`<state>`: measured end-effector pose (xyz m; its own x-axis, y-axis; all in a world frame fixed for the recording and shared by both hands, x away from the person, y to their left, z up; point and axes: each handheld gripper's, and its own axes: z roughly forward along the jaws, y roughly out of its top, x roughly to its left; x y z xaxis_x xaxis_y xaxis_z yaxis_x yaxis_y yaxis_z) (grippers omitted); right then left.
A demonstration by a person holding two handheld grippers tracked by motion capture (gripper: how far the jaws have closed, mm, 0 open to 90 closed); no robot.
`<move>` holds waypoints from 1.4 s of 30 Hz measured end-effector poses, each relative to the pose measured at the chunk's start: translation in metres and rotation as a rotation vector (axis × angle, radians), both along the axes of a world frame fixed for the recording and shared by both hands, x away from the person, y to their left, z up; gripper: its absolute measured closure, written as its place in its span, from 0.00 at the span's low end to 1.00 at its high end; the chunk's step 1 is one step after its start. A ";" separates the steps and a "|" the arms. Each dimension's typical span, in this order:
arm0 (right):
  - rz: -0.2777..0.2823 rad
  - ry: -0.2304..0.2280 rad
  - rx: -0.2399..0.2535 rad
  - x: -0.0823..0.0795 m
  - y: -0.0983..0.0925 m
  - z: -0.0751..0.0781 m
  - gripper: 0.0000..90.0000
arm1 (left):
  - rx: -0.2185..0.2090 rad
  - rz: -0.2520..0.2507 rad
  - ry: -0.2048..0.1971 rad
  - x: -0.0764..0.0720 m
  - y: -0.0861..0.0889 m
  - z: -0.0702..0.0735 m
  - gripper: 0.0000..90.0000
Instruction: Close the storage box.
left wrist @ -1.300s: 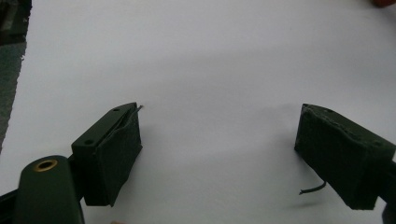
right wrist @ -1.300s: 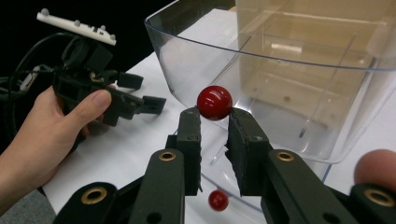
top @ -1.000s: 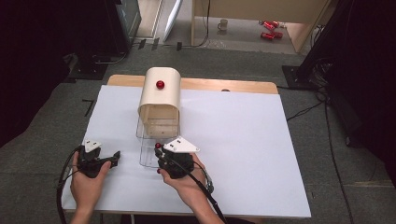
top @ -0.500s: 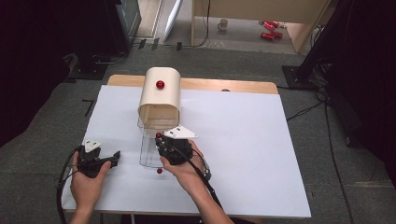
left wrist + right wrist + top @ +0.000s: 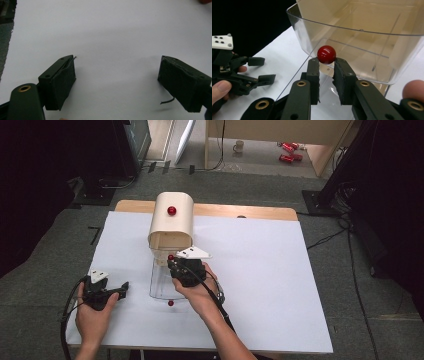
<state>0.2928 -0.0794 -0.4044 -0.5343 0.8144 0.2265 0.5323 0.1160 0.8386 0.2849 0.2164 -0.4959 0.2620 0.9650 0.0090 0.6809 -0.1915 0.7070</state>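
Observation:
A beige round-topped box (image 5: 172, 227) with a red knob (image 5: 171, 210) on top stands at the table's far middle. A clear plastic tub (image 5: 362, 37) reaches out from its open front. My right gripper (image 5: 171, 261) (image 5: 326, 63) is shut on a small red ball knob (image 5: 326, 54) (image 5: 171, 256) at the tub's near rim. A flat clear sheet (image 5: 159, 287) lies under that hand, with another red ball (image 5: 171, 303) at its near edge. My left gripper (image 5: 121, 289) (image 5: 117, 75) (image 5: 265, 68) rests open on the white table (image 5: 260, 270), left of the sheet, with nothing between its jaws.
The table's wooden edge (image 5: 250, 211) shows behind the box. Bare white surface stretches to the right of the box and my right hand. On the floor beyond stand a mug (image 5: 239, 145) and red cans (image 5: 286, 151).
My right gripper has moved away from me toward the beige box with the red knob in its jaws, uncovering the second red ball on the clear sheet. The left gripper has stayed put.

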 end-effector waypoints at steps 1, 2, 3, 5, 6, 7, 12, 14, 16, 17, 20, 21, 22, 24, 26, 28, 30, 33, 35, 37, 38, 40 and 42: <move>-0.002 0.003 0.002 0.001 0.000 0.000 0.85 | 0.001 -0.001 0.001 0.000 0.000 0.000 0.16; -0.003 0.002 0.000 0.003 0.000 0.000 0.85 | 0.001 -0.001 0.001 0.000 0.000 0.000 0.16; -0.003 0.002 0.002 0.004 0.000 0.000 0.85 | 0.002 -0.001 0.000 0.000 0.000 0.000 0.16; -0.005 0.005 -0.001 0.007 0.000 0.000 0.85 | 0.003 -0.002 0.000 0.000 0.000 0.000 0.16; -0.004 0.003 -0.002 0.008 0.000 0.000 0.85 | 0.003 -0.003 0.000 0.000 0.000 0.000 0.16; -0.005 0.005 -0.001 0.009 0.000 0.000 0.85 | 0.001 -0.001 0.000 0.000 0.000 0.000 0.16; -0.010 0.005 -0.001 0.014 -0.001 0.000 0.85 | 0.001 0.000 -0.001 0.000 0.000 0.000 0.16; -0.011 0.006 -0.001 0.015 0.000 0.000 0.84 | 0.001 -0.001 -0.001 0.000 0.000 0.000 0.16; -0.008 0.007 -0.001 0.017 -0.001 0.000 0.84 | 0.001 -0.001 -0.001 0.000 0.000 0.000 0.16; -0.007 0.008 0.000 0.017 -0.001 0.000 0.84 | 0.001 0.000 -0.001 0.000 0.000 0.000 0.16; -0.008 0.008 -0.005 0.016 -0.001 0.000 0.83 | 0.001 -0.001 -0.001 0.000 0.000 0.000 0.16; -0.009 0.009 -0.007 0.016 -0.001 0.000 0.82 | 0.001 -0.001 -0.001 0.000 0.000 0.000 0.16; -0.007 0.015 -0.008 0.016 -0.002 0.000 0.80 | 0.001 0.000 -0.001 0.000 0.000 0.000 0.16; 0.016 0.030 0.002 0.012 -0.005 0.000 0.75 | 0.001 -0.001 -0.001 0.000 0.000 0.000 0.16; 0.035 0.034 -0.006 0.008 -0.006 -0.002 0.72 | 0.001 -0.001 -0.001 0.000 0.000 0.000 0.16; 0.042 0.037 -0.012 0.005 -0.007 -0.003 0.71 | 0.001 0.000 0.000 0.000 0.000 0.000 0.16; 0.056 0.039 -0.017 -0.001 -0.008 -0.004 0.69 | -0.001 0.002 -0.001 0.000 0.000 0.000 0.16; 0.064 0.041 -0.010 -0.012 -0.010 -0.007 0.69 | 0.002 -0.001 0.001 0.000 0.000 0.000 0.16; 0.069 0.043 -0.004 -0.021 -0.010 -0.010 0.69 | 0.003 0.000 0.000 0.000 0.000 0.000 0.16; 0.076 0.042 0.006 -0.030 -0.010 -0.013 0.69 | 0.003 0.000 0.000 0.000 0.000 0.000 0.16; 0.078 0.042 0.012 -0.035 -0.009 -0.014 0.69 | 0.004 -0.001 0.000 0.000 0.000 0.000 0.16; 0.085 0.039 0.021 -0.044 -0.009 -0.015 0.69 | 0.003 -0.001 0.000 0.000 0.000 0.000 0.16; 0.091 0.026 0.017 -0.053 -0.008 -0.017 0.69 | 0.003 0.000 0.000 0.000 0.000 0.000 0.16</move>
